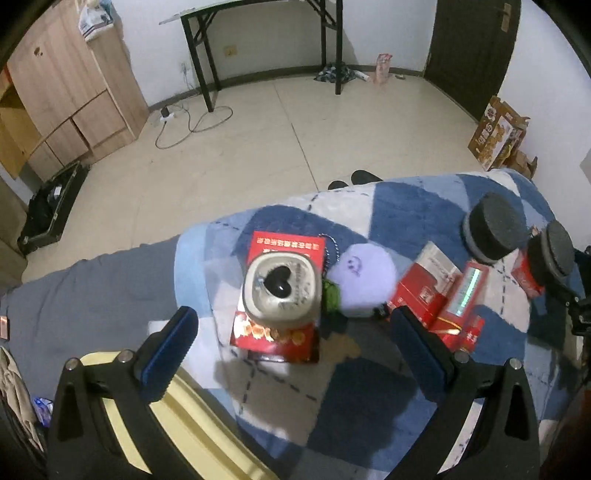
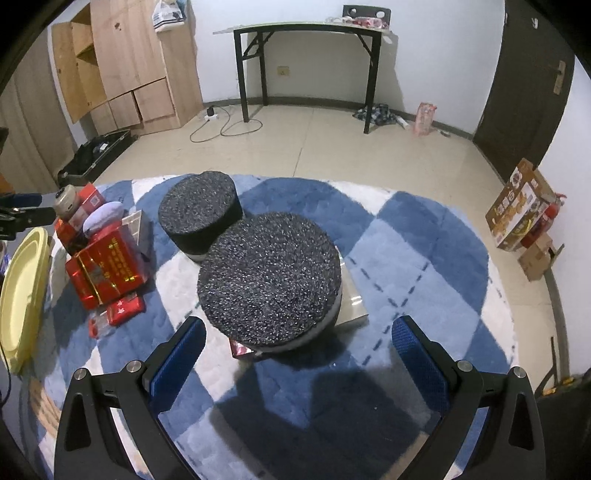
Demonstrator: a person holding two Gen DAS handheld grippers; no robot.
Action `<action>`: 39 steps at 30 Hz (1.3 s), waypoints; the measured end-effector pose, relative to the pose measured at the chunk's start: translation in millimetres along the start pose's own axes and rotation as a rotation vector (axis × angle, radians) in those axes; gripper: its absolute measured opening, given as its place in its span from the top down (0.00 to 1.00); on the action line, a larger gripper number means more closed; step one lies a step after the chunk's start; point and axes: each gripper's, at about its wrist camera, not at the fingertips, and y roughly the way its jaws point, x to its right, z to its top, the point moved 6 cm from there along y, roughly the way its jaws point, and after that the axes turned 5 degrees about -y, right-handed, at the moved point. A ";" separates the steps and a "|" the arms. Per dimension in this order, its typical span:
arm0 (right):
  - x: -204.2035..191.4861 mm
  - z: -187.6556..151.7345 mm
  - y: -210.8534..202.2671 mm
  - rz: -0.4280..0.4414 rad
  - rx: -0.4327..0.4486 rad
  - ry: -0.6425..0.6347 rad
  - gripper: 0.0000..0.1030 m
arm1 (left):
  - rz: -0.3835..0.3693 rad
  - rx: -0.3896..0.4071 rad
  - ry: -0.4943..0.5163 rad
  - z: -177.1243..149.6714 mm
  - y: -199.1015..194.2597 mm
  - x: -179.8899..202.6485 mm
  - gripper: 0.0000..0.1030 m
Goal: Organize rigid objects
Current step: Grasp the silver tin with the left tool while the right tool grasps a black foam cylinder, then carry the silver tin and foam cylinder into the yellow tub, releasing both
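A cream jar with a black heart on its lid (image 1: 281, 291) stands on a red flat box (image 1: 280, 295) on the blue checked blanket (image 1: 406, 206). My left gripper (image 1: 293, 339) is open and empty, just in front of the jar. A purple round plush (image 1: 360, 275) and a heap of red boxes (image 1: 439, 295) lie to its right. Two black foam-topped cylinders (image 1: 495, 225) stand at the far right. In the right wrist view my right gripper (image 2: 299, 350) is open and empty, right before the nearer cylinder (image 2: 269, 280); the second cylinder (image 2: 199, 214) stands behind it.
A yellow tray (image 1: 155, 417) lies at the blanket's near left edge and shows in the right wrist view (image 2: 22, 295). Red boxes (image 2: 105, 273) lie left of the cylinders. The blanket edge drops to the tiled floor (image 1: 258, 147). A black table (image 2: 310, 29) stands by the far wall.
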 end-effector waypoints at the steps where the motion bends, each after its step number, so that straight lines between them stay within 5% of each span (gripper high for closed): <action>1: 0.4 1.1 1.4 0.001 0.002 0.003 0.00 | -0.005 0.000 -0.021 1.9 2.5 -4.4 0.01; 8: -4.3 2.4 10.9 0.016 0.002 -0.001 0.00 | -0.048 -0.014 -0.050 9.0 12.3 -12.8 0.12; 17: -3.0 5.9 17.9 0.021 0.022 -0.003 0.03 | -0.101 -0.018 -0.090 8.9 18.9 -15.7 0.51; 21: -6.5 5.4 18.5 0.003 0.033 -0.038 0.12 | -0.105 -0.002 -0.080 9.3 18.7 -15.9 0.52; 25: -9.6 4.2 20.1 0.012 0.033 -0.061 0.33 | -0.104 0.016 -0.082 8.2 17.7 -16.6 0.52; 39: -33.6 8.3 -7.8 0.058 0.113 -0.152 0.34 | -0.120 0.056 -0.124 9.5 -16.4 -34.0 0.52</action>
